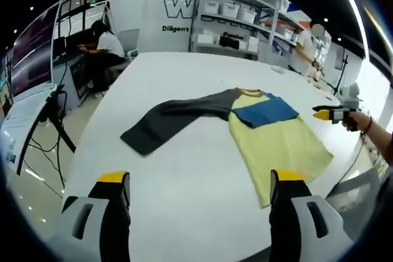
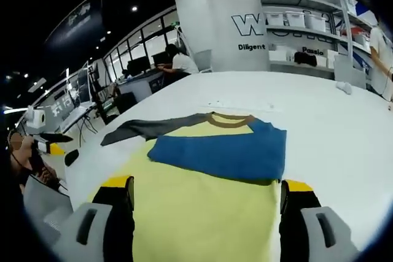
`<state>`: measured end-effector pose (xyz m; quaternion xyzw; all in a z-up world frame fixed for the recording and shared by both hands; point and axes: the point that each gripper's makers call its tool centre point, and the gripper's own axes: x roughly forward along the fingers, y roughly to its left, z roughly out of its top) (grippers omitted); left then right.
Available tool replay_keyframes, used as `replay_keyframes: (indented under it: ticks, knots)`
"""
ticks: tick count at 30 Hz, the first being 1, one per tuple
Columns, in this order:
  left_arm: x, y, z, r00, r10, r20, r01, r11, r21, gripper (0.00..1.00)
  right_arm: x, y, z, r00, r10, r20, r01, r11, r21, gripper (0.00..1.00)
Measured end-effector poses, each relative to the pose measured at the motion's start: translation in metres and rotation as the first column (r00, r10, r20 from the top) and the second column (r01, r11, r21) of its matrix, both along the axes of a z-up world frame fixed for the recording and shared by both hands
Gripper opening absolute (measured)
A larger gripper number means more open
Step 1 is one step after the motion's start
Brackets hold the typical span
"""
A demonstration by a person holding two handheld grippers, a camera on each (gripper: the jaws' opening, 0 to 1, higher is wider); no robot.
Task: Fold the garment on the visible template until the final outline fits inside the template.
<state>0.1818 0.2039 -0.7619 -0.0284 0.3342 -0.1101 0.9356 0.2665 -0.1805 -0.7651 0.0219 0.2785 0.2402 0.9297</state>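
Two open, empty grippers, left (image 1: 199, 188) & right (image 2: 207, 193), hover over the white worktop (image 1: 184, 176) w/ the garment (image 2: 202, 200) flat, blue sleeve (image 2: 224, 151) already folded in, grey sleeve (image 1: 166, 121) stretched out, prob next to fold

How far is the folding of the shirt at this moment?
Done: the blue sleeve lies folded across the yellow shirt. In hand: nothing; the left gripper and the right gripper are open above the white table. Left: the grey sleeve lies stretched out to the side, and the body is unfolded.
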Motion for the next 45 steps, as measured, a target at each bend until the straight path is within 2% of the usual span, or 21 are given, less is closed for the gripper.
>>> replay_keyframes:
  ticks: [5,11,16,20,23,24,27,30,33,34,36,41,45]
  knots:
    - [0.009,0.007,0.0,0.999,0.03,0.017,-0.03,0.999,-0.011,0.9,-0.014,0.009,0.011,0.999,0.035,0.018,-0.035,0.999,0.001,0.99]
    - [0.024,0.017,-0.006,0.998,0.058,0.006,-0.058,0.998,-0.007,0.87,-0.034,0.018,0.018,0.997,0.068,0.027,-0.068,0.998,0.0,0.99]
    - [0.041,0.027,-0.011,0.992,0.126,0.006,-0.126,0.988,-0.087,0.84,-0.052,0.024,0.021,0.993,0.115,0.019,-0.115,0.993,-0.005,0.99]
    - [0.053,0.033,-0.015,0.983,0.183,-0.007,-0.182,0.969,-0.164,0.81,-0.062,0.024,0.026,0.992,0.121,0.022,-0.121,0.993,0.004,0.99]
    - [0.061,0.039,-0.019,0.977,0.214,-0.015,-0.213,0.959,-0.184,0.78,-0.068,0.026,0.028,0.991,0.13,0.029,-0.13,0.992,-0.003,0.99]
    - [0.066,0.045,-0.023,0.97,0.243,-0.018,-0.242,0.952,-0.19,0.78,-0.071,0.026,0.028,0.991,0.131,0.028,-0.131,0.991,-0.006,0.99]
    - [0.072,0.051,-0.034,0.962,0.268,-0.046,-0.272,0.945,-0.184,0.76,-0.074,0.025,0.027,0.991,0.131,0.027,-0.131,0.991,-0.007,0.99]
    - [0.077,0.057,-0.049,0.953,0.293,-0.074,-0.302,0.938,-0.17,0.69,-0.075,0.022,0.024,0.992,0.123,0.026,-0.122,0.992,-0.018,0.99]
    - [0.08,0.065,-0.062,0.933,0.347,-0.092,-0.359,0.916,-0.18,0.64,-0.076,0.018,0.023,0.993,0.115,0.024,-0.114,0.993,-0.038,0.99]
    - [0.08,0.07,-0.067,0.924,0.369,-0.102,-0.381,0.912,-0.153,0.62,-0.077,0.018,0.024,0.993,0.114,0.023,-0.113,0.993,-0.036,0.99]
    - [0.081,0.075,-0.071,0.916,0.389,-0.103,-0.4,0.908,-0.125,0.58,-0.079,0.019,0.026,0.993,0.113,0.029,-0.112,0.993,-0.035,0.99]
    - [0.089,0.078,-0.077,0.91,0.402,-0.099,-0.411,0.906,-0.1,0.5,-0.083,0.025,0.031,0.989,0.141,0.033,-0.139,0.989,-0.043,0.99]
    - [0.094,0.082,-0.085,0.891,0.437,-0.125,-0.45,0.888,-0.096,0.44,-0.083,0.026,0.031,0.989,0.145,0.028,-0.143,0.988,-0.048,0.99]
